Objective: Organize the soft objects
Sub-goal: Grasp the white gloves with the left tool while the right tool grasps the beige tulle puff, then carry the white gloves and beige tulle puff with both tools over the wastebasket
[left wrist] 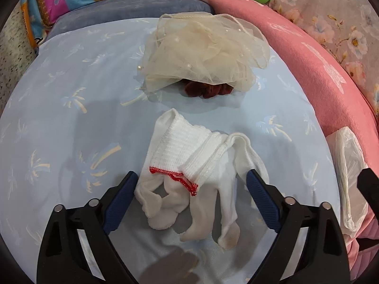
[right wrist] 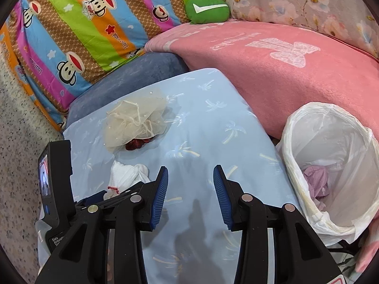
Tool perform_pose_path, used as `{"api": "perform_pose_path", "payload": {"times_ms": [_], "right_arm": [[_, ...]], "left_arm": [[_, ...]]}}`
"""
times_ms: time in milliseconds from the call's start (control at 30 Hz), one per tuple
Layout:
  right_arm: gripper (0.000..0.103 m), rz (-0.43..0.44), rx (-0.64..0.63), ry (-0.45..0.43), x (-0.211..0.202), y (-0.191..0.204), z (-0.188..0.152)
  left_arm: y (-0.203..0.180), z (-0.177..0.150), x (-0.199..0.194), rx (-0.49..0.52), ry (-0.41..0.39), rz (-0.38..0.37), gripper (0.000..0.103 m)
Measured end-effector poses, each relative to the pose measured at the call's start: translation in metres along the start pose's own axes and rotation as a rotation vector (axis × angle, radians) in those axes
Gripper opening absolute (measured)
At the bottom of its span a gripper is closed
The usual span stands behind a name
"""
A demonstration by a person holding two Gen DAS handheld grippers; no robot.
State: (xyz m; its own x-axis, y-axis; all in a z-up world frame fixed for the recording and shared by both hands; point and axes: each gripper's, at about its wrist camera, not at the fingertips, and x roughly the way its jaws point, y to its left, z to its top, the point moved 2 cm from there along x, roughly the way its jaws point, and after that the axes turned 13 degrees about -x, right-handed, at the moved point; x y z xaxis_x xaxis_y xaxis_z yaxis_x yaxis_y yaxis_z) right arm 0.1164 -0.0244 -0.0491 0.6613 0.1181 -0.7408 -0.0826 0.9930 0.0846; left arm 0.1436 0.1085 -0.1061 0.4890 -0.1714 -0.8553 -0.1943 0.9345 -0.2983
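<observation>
We see the left gripper spread wide around the white gloves on the blue pillow, pads not pressing them. The right gripper is half open, empty, near the pillow's right edge beside the bag-lined bin.

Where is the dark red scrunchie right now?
In the left wrist view the dark red scrunchie lies mid-frame on the light blue sheet, half tucked under the cream tulle bundle, beyond the white gloves.

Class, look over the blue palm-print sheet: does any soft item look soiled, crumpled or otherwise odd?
Yes. The white knit gloves with red cuff trim lie crumpled, with brownish smudges on the fingertips. Beyond them, a dark red velvet scrunchie pokes out from under the bunched cream tulle fabric.
</observation>
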Motion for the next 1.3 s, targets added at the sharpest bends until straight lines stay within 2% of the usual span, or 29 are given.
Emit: {"api": "perform_pose_path", "payload": {"times_ms": [33,100,133,167,267,467,667,833,1033,1067,1133,1200,1300], "right_arm": [[0.040,0.003,-0.002,0.004,0.003,0.002,0.000],[0.040,0.011,-0.004,0.011,0.008,0.006,0.001],[0.040,0.017,-0.005,0.014,0.010,0.008,0.002],[0.040,0.021,-0.006,0.016,0.013,0.010,0.003],[0.040,0.039,-0.018,0.023,0.022,0.018,0.008],[0.040,0.073,-0.034,0.013,0.038,0.035,0.028],[0.040,0.147,0.036,0.016,0.065,0.046,0.055],[0.040,0.198,0.111,0.023,0.089,0.050,0.075],[0.040,0.216,0.159,0.040,0.120,0.055,0.089],[0.038,0.214,0.162,0.046,0.125,0.055,0.090],[0.018,0.217,0.164,0.054,0.130,0.055,0.088],[0.004,0.226,0.163,0.057,0.129,0.056,0.085],[0.003,0.226,0.161,0.029,0.114,0.053,0.079]], "left_arm": [[0.001,0.000,-0.001,0.004,-0.008,0.004,0.074],[0.003,0.001,-0.003,0.017,-0.019,0.000,0.050],[0.005,0.003,-0.004,0.015,-0.017,-0.010,0.043],[0.007,0.004,-0.004,0.011,-0.011,-0.024,0.028],[0.010,0.009,-0.006,-0.005,0.005,-0.057,0.015],[0.023,0.028,-0.030,-0.039,-0.056,-0.081,0.015],[0.030,0.056,-0.042,-0.061,-0.119,-0.072,0.015],[0.037,0.071,-0.046,-0.086,-0.146,-0.082,0.015],[0.039,0.082,-0.045,-0.087,-0.155,-0.085,0.015],[0.040,0.083,-0.045,-0.086,-0.154,-0.086,0.015],[0.041,0.083,-0.044,-0.086,-0.152,-0.086,0.015],[0.042,0.083,-0.044,-0.086,-0.150,-0.085,0.015],[0.042,0.081,-0.046,-0.087,-0.149,-0.085,0.015]]}}
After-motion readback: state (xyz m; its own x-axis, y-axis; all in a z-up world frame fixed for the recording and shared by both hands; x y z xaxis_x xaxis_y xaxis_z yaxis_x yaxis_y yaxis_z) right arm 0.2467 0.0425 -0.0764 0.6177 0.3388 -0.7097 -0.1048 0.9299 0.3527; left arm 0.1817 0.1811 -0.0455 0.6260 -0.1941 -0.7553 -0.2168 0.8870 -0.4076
